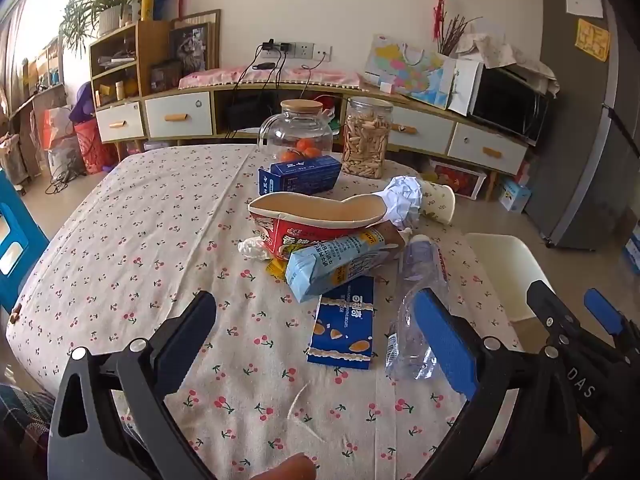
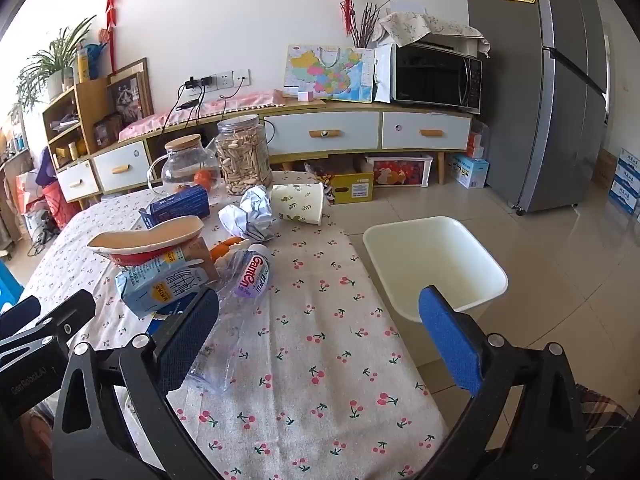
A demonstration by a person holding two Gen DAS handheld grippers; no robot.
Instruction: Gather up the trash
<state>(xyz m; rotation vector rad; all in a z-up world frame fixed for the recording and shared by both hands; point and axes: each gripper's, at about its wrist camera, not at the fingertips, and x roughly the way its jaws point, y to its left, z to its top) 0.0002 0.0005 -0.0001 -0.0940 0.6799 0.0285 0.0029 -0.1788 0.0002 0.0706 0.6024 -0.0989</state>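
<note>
Trash sits heaped mid-table; nothing is collected yet, we judge. Our left gripper [image 1: 316, 332] and right gripper [image 2: 320, 332] hover spread, empty. Next we would close on the near crushed bottle [image 2: 236, 300], then carry it right to the bin [image 2: 436, 264].

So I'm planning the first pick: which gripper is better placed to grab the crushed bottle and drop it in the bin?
Right. The right gripper is open, with the bottle at its left finger and the bin just beyond its right finger.
</note>
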